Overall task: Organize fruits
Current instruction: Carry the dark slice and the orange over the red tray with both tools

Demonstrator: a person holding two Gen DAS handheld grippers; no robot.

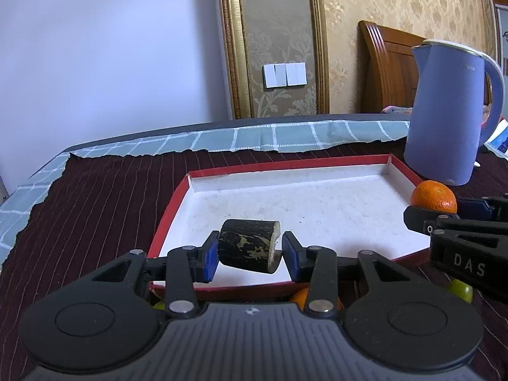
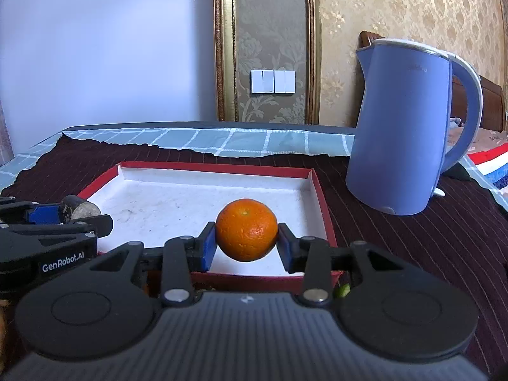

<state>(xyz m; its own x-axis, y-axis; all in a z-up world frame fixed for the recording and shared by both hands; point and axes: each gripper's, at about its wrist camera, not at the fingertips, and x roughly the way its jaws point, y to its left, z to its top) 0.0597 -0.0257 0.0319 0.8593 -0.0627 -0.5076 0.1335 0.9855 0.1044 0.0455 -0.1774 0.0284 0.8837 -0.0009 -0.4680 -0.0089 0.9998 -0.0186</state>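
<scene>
Left gripper (image 1: 250,250): clamping a dark sugarcane piece (image 1: 249,246), long axis running pad to pad, hovering over the tray's (image 1: 285,166) near-left edge.
Right gripper (image 2: 247,242): squeezing an orange (image 2: 246,229) above the tray's near edge.
Tray floor: lying just beyond and below both loads.
Kettle (image 2: 403,127): standing past the tray's far-right corner.

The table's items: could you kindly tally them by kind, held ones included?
Oranges: 2, one in the right tongs, one half hidden
Green fruit: 1
Dark cane piece: 1, in the left tongs
Kettle: 1
Red tray: 1
Total: 6
</scene>
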